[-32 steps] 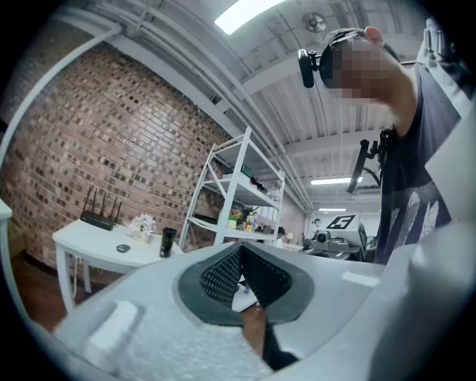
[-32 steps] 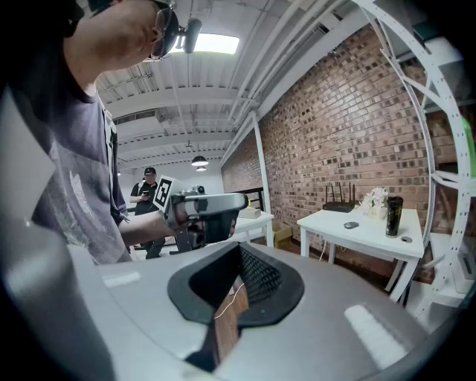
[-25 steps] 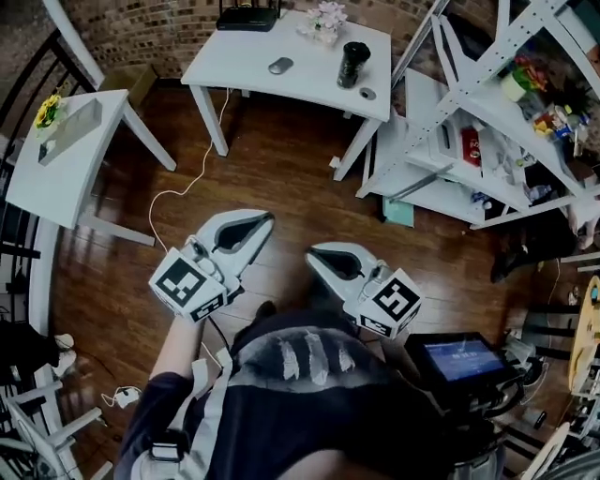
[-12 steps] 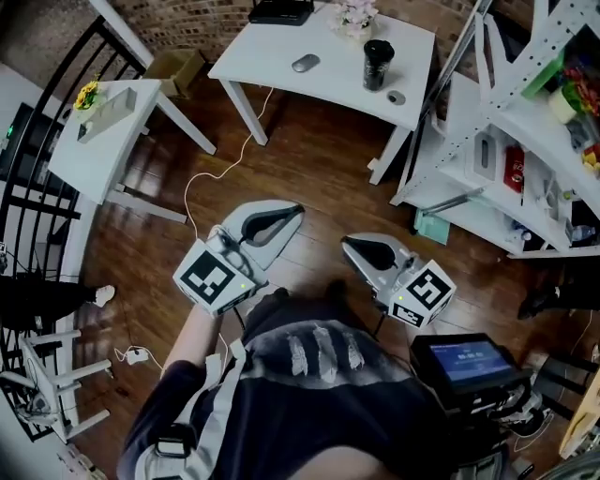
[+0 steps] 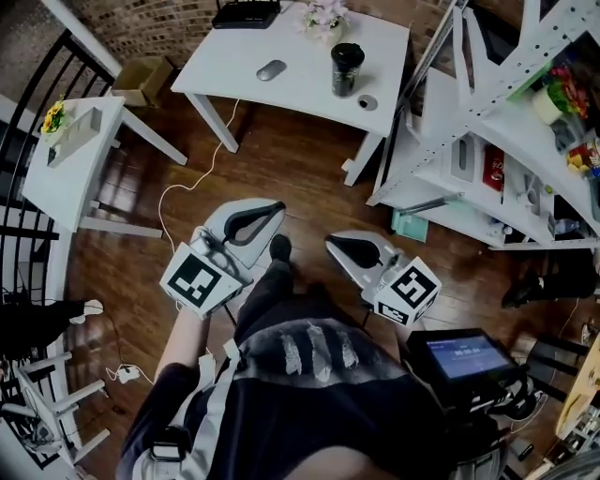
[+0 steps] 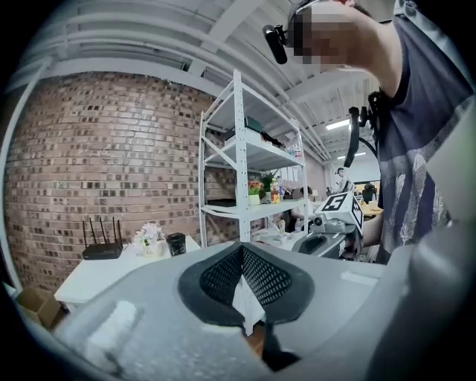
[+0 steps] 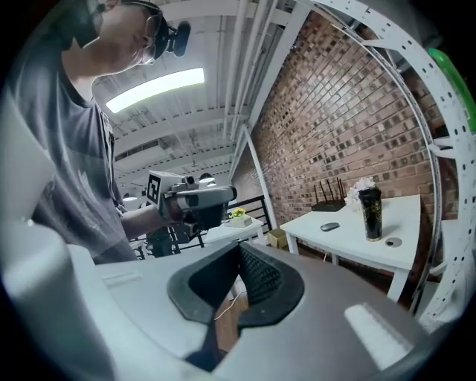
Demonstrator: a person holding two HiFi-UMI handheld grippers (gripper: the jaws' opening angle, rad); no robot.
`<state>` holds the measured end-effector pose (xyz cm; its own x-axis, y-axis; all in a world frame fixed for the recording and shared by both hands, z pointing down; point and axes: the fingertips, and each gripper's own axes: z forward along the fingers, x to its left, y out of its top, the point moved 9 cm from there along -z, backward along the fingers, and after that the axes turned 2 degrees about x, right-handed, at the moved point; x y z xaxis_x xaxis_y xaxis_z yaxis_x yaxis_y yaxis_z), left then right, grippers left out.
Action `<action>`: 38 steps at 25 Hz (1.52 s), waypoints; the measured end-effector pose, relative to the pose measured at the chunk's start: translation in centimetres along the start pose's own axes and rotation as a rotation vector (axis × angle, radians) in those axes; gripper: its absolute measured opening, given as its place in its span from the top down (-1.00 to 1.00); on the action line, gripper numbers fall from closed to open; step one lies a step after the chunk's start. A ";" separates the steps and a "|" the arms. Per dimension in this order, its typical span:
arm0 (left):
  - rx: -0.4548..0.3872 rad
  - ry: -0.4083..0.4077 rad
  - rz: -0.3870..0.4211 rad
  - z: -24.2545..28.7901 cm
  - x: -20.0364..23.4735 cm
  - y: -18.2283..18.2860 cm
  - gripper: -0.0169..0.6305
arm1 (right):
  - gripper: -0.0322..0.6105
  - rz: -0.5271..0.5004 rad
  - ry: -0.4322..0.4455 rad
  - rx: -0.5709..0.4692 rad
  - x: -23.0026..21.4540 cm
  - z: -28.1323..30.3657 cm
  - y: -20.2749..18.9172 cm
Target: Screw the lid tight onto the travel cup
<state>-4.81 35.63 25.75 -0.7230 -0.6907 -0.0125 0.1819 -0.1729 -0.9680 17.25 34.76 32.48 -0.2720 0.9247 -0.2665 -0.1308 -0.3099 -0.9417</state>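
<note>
Black cup [image 5: 346, 68] stands on the table [image 5: 234, 75], lid [image 5: 367, 102] just beside it: nothing done yet. Clenched and empty, left gripper [image 5: 272, 211] and right gripper [image 5: 336, 247] hang well short of the table.

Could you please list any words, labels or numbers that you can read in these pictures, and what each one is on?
No text can be read.
Screen: lines too blurred to read.
Travel cup: print too small to read.
Red package: label unreadable.

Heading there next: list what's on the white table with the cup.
On the table: travel cup, loose lid beside it, mouse, router, flowers. Anything behind the flowers is covered.
</note>
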 end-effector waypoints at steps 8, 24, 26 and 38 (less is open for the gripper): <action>-0.094 -0.111 -0.026 4.3 9.2 0.1 0.94 | 0.88 -0.016 -0.133 0.061 -4.7 4.7 4.1; -0.095 -0.041 -0.040 4.1 24.9 -1.3 0.94 | 0.88 -0.014 -0.082 0.154 -12.7 18.2 8.7; -0.075 -0.016 -0.048 4.9 25.5 -1.2 0.94 | 0.88 -0.019 -0.064 0.160 -14.6 18.3 8.6; -0.032 0.065 0.044 16.7 26.6 2.3 0.94 | 0.88 -0.050 0.031 0.193 -27.7 15.1 8.1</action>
<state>-12.50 5.09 27.36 -0.7568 -0.6499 -0.0705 0.1937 -0.1199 -0.9737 9.37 3.25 35.30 -0.2313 0.9455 -0.2292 -0.3250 -0.2971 -0.8978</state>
